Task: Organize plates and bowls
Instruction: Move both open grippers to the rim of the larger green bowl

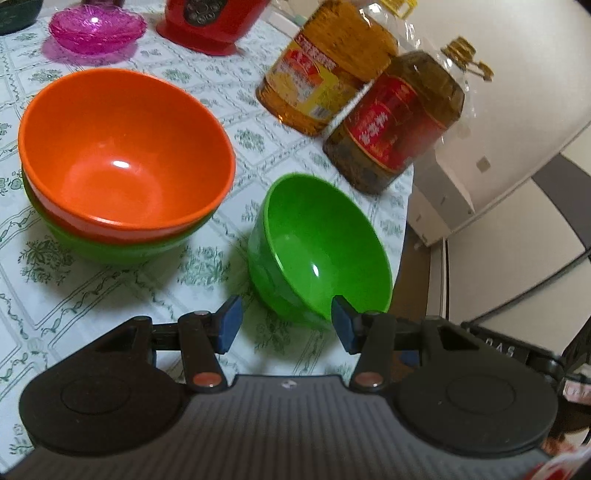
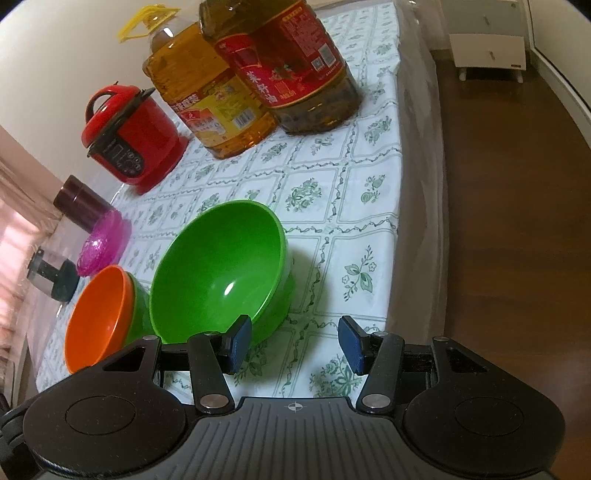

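Note:
A lone green bowl (image 1: pixel 325 247) stands near the table's right edge; it also shows in the right wrist view (image 2: pixel 218 269). An orange bowl (image 1: pixel 122 147) is nested in another green bowl (image 1: pixel 110 251) to its left; the stack shows in the right wrist view (image 2: pixel 99 317) too. My left gripper (image 1: pixel 286 325) is open and empty, just short of the lone green bowl, its right finger at the bowl's near rim. My right gripper (image 2: pixel 295 343) is open and empty, its left finger close beside the same bowl's near side.
Two large oil bottles (image 1: pixel 395 118) (image 2: pixel 221 85) stand at the back by the table edge. A red rice cooker (image 2: pixel 129 140), a pink glass dish (image 1: pixel 96 27) (image 2: pixel 103 243) and dark jars (image 2: pixel 81 203) sit behind. The table edge (image 2: pixel 399 221) drops to wooden floor.

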